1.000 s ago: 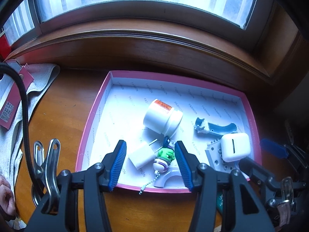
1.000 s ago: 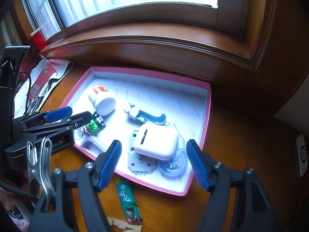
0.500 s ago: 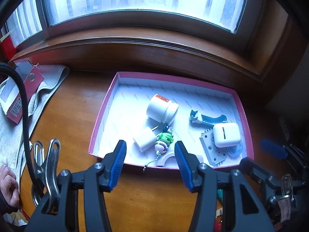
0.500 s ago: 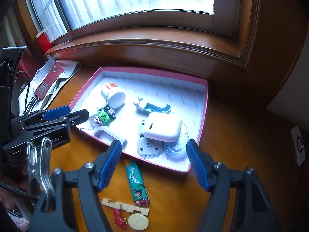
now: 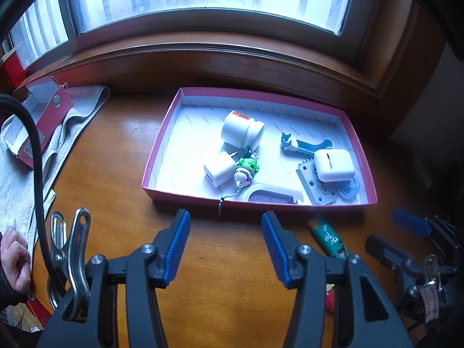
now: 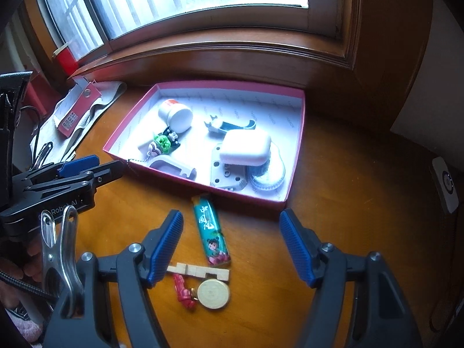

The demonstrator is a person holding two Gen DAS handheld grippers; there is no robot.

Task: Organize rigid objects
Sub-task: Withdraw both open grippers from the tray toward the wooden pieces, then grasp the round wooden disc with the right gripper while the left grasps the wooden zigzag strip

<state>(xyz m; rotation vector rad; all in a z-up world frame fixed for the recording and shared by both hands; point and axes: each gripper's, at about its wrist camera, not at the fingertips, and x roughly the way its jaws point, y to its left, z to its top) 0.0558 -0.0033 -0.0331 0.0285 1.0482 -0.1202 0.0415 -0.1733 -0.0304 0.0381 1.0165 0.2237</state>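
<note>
worktop: wooden worktop [image 6: 333,217] under window.
grippers: left gripper [image 5: 225,249] and right gripper [image 6: 230,246] both spread, empty.
advice: straddle green lighter [image 6: 211,232] lengthwise, then lift into pink box [image 6: 298,145].

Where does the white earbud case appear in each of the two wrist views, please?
Left wrist: the white earbud case lies at the right end of the pink box, right of centre.
Right wrist: the case sits mid-frame, in the box's right half.
Shared landmark: the white jar lying on its side.
</note>
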